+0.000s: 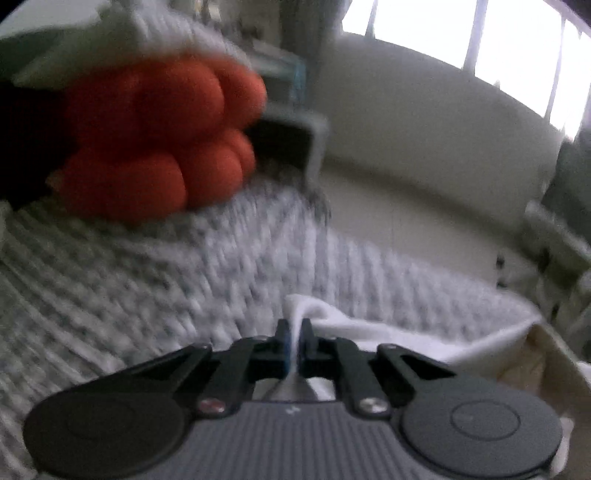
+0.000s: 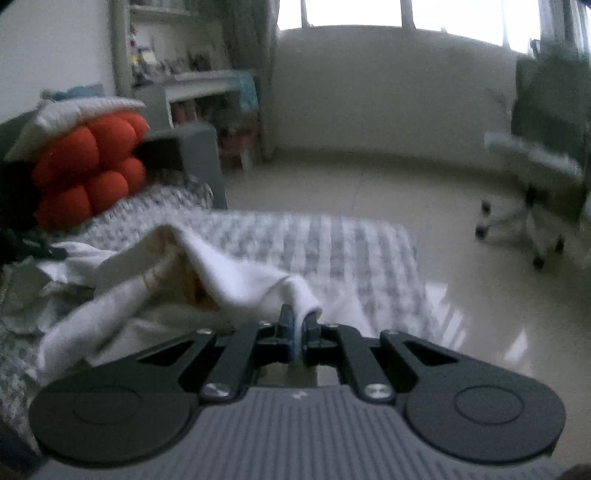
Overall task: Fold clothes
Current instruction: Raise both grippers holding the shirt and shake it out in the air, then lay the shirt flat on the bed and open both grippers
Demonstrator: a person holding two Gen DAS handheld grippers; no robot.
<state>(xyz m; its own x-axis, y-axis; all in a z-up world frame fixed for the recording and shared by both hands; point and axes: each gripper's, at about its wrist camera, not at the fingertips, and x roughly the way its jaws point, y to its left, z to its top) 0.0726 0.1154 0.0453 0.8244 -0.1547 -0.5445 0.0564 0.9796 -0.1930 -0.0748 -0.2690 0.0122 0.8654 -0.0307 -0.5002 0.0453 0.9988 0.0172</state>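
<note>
Left gripper [image 1: 295, 334] clamped on a fold of the white garment [image 1: 369, 332]; right gripper [image 2: 297, 330] pinching another edge of it. Garment lies bunched on the patterned bedspread [image 2: 332, 240] near the bed's foot edge, orange cushion [image 2: 88, 166] at the far end

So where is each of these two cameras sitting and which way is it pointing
Left wrist: sits on the left gripper, looking forward over the patterned bedspread to the orange cushion; its fingers pinch the white garment.
Right wrist: sits on the right gripper, facing the bed's end, the floor and an office chair; its fingers pinch white cloth too.
Shared: garment, cushion, bedspread, windows.
</note>
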